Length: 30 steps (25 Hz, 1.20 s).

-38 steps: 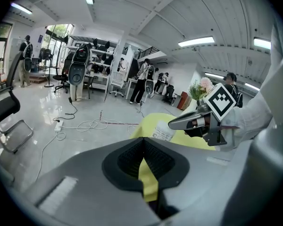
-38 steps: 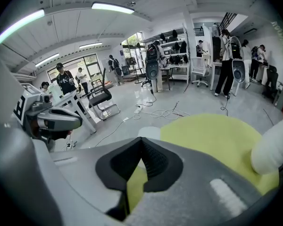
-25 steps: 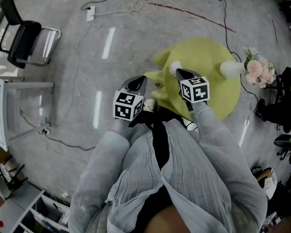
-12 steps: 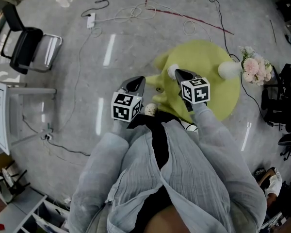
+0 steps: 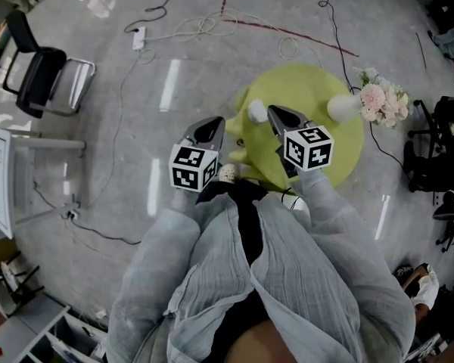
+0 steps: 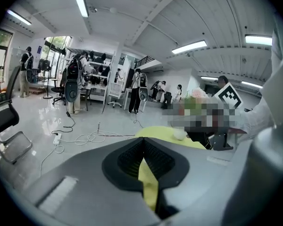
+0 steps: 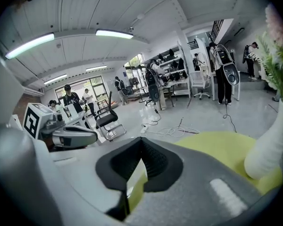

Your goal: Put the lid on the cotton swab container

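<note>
A round yellow-green table (image 5: 325, 146) stands ahead of me. On it a small white rounded thing (image 5: 256, 111) rests, also seen in the left gripper view as the white thing (image 6: 179, 134); I cannot tell whether it is lid or container. My right gripper (image 5: 275, 114) hovers just right of it, jaws closed together, nothing held. My left gripper (image 5: 209, 129) hangs over the floor at the table's left edge, jaws likewise together and empty. A small pale round item (image 5: 228, 174) shows beside the left gripper's marker cube, partly hidden.
A white vase (image 5: 340, 107) with pink flowers (image 5: 378, 99) stands at the table's far right; the vase (image 7: 270, 147) fills the right gripper view's right side. Cables (image 5: 204, 27) lie on the grey floor, a black chair (image 5: 45, 82) at far left. People and desks fill the hall behind.
The table and white thing have slid slightly left in the head view as my head moved. Both grippers stay shut and have hardly shifted; the right one now sits a little nearer.
</note>
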{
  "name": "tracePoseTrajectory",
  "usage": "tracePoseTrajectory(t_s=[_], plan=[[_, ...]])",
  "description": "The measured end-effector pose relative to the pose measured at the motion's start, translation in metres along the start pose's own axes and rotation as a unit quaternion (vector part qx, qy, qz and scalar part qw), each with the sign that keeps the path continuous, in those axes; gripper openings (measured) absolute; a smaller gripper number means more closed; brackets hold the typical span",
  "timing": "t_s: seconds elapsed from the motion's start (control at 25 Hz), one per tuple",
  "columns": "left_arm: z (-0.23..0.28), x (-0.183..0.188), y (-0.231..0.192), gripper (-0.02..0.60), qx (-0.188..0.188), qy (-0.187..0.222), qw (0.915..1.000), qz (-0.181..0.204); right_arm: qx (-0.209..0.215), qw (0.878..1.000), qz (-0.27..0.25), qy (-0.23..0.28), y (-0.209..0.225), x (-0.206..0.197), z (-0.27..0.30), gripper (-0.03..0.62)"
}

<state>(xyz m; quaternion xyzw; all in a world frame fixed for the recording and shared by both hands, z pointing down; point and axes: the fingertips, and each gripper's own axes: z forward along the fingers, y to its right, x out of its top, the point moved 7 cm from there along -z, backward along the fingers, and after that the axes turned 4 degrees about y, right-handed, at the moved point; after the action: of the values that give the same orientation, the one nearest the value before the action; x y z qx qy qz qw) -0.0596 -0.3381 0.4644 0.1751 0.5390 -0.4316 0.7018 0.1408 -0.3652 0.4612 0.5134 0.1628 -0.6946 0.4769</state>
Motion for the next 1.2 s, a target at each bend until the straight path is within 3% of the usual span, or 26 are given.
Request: tracePoseTrajectory(t_s=[0.6,0.84,1.2], plan=[[-0.02,0.032,0.059,0.017,-0.004,0.048,0.9985,0.028,-0.005,0.989,0.034,0.143,0.004,0.031,-0.108,0.002],[-0.028,0.026,0.073,0.017,-0.012,0.059,0.9977,0.031,-0.004,0.982,0.003,0.191,0.004,0.024,-0.14,0.002],[-0.035,0.012,0.09,0.017,-0.024,0.082,0.996,0.027,-0.034,0.985,-0.037,0.166,0.012,-0.009,-0.153,0.002]])
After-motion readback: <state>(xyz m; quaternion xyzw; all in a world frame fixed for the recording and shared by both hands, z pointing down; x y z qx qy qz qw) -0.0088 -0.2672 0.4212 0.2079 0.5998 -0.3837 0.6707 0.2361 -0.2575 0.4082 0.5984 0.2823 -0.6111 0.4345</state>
